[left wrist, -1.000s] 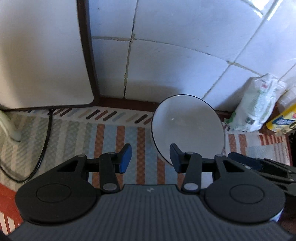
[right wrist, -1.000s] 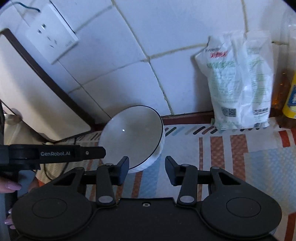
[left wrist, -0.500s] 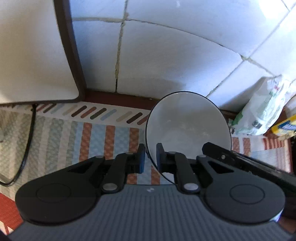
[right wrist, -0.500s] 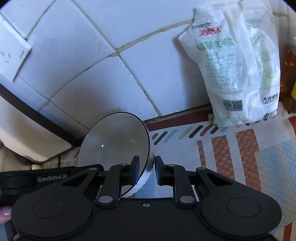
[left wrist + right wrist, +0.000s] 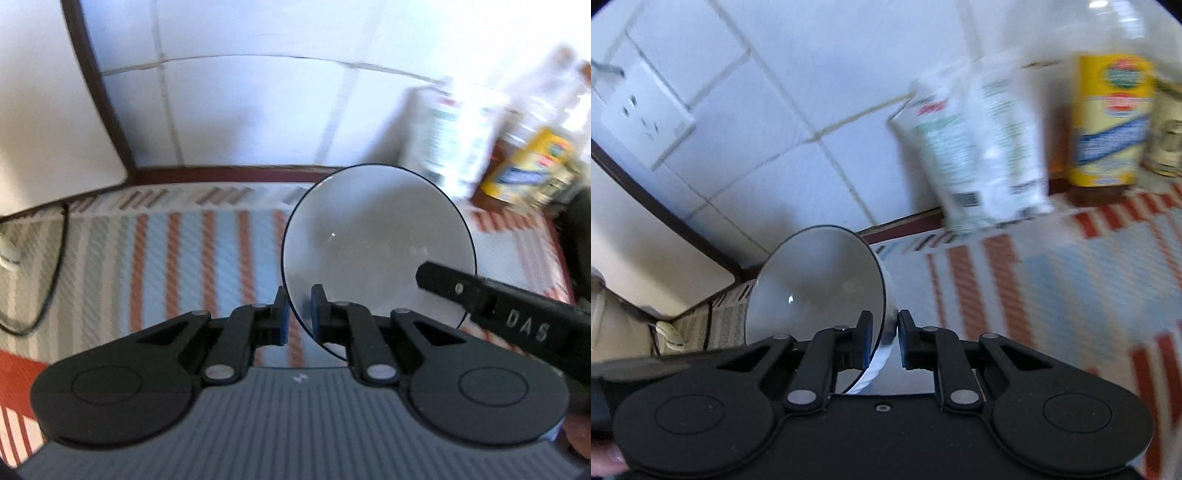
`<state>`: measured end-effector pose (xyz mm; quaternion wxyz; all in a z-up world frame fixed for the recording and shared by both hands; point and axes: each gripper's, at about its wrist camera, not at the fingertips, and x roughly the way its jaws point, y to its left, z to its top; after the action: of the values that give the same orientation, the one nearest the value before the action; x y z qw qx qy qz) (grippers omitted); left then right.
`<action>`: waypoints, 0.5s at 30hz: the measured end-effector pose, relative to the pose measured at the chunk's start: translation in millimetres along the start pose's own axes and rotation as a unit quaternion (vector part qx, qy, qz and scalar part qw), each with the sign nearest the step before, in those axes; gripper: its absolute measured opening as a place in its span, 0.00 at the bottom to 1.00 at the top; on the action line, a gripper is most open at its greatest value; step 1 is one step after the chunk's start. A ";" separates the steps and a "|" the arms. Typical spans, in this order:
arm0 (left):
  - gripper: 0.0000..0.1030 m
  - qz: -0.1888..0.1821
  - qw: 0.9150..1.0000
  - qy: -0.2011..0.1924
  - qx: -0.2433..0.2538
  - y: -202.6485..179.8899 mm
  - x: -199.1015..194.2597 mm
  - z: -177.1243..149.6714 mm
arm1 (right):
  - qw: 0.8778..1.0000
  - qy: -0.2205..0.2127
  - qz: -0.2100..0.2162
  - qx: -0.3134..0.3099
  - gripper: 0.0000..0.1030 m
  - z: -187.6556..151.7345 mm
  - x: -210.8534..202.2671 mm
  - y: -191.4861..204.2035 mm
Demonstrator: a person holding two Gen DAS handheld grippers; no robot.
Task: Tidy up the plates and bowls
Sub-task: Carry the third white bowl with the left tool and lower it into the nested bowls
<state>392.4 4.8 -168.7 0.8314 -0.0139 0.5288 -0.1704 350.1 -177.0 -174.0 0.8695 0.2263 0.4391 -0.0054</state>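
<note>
A white bowl point(image 5: 376, 240) with a thin dark rim hangs tilted above the striped mat point(image 5: 166, 258), near the tiled wall. My left gripper point(image 5: 298, 314) is shut on the bowl's near-left rim, one pad inside and one outside. In the right wrist view the same bowl point(image 5: 820, 284) shows its ribbed outside, and my right gripper point(image 5: 884, 339) is closing on its right rim, which sits pinched between the pads. The right gripper's arm point(image 5: 517, 314) crosses the lower right of the left wrist view.
A white printed bag point(image 5: 975, 147) leans on the wall, with a yellow-labelled bottle point(image 5: 1108, 122) to its right. A wall socket point(image 5: 646, 114) is at upper left. A white appliance point(image 5: 48, 103) and a black cable point(image 5: 48, 288) lie to the left.
Both grippers went from open to closed on the bowl's rim. The bowl has come up off the mat, and both views have swung right, towards the bag and bottle.
</note>
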 end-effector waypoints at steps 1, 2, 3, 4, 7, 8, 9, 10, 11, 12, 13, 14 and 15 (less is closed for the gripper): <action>0.10 -0.004 1.000 -0.004 0.010 -8.9 -7.8 -4.9 | 1.000 -0.010 -0.003 0.005 0.18 -3.5 -12.9 -3.7; 0.10 -0.006 1.000 -0.009 0.020 -16.1 -14.3 -8.7 | 1.000 -0.015 -0.006 0.005 0.18 -7.9 -24.0 -7.8; 0.10 -0.007 0.999 -0.012 0.030 -24.0 -21.0 -11.7 | 1.000 -0.020 -0.008 0.007 0.18 -11.4 -36.3 -12.1; 0.10 -0.009 0.999 -0.014 0.041 -33.3 -28.2 -14.6 | 1.000 -0.024 -0.010 0.010 0.18 -15.9 -44.6 -13.2; 0.10 -0.011 0.998 -0.018 0.064 -60.4 -44.8 -23.4 | 0.999 -0.028 -0.017 0.017 0.18 -24.1 -70.3 -24.7; 0.10 -0.011 0.997 -0.019 0.070 -67.3 -49.5 -24.5 | 0.999 -0.031 -0.016 0.021 0.18 -25.8 -78.1 -29.6; 0.10 -0.011 0.997 -0.020 0.074 -73.6 -52.9 -25.3 | 0.999 -0.032 -0.017 0.023 0.18 -27.3 -86.9 -34.9; 0.10 -0.010 0.997 -0.020 0.077 -81.5 -57.9 -27.0 | 0.999 -0.035 -0.017 0.024 0.18 -28.8 -98.8 -41.7; 0.10 -0.010 0.996 -0.019 0.081 -90.9 -62.1 -29.7 | 0.999 -0.037 -0.017 0.024 0.18 -30.9 -107.3 -45.8; 0.10 -0.013 0.996 -0.018 0.084 -100.0 -65.7 -31.7 | 0.999 -0.041 -0.020 0.026 0.18 -33.0 -118.0 -51.6; 0.10 -0.017 0.996 -0.017 0.090 -110.8 -69.2 -33.9 | 0.998 -0.044 -0.025 0.032 0.18 -35.4 -127.6 -57.5; 0.10 -0.019 0.995 -0.016 0.095 -120.4 -71.4 -33.7 | 0.998 -0.045 -0.029 0.039 0.18 -38.1 -136.3 -63.4; 0.10 -0.022 0.994 -0.013 0.105 -131.5 -73.7 -36.2 | 0.997 -0.046 -0.035 0.046 0.19 -41.4 -146.4 -71.3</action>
<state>296.9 -91.3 -93.4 0.8310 0.0595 0.4970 -0.2428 213.8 -252.2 -110.7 0.8768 0.2503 0.4052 -0.0664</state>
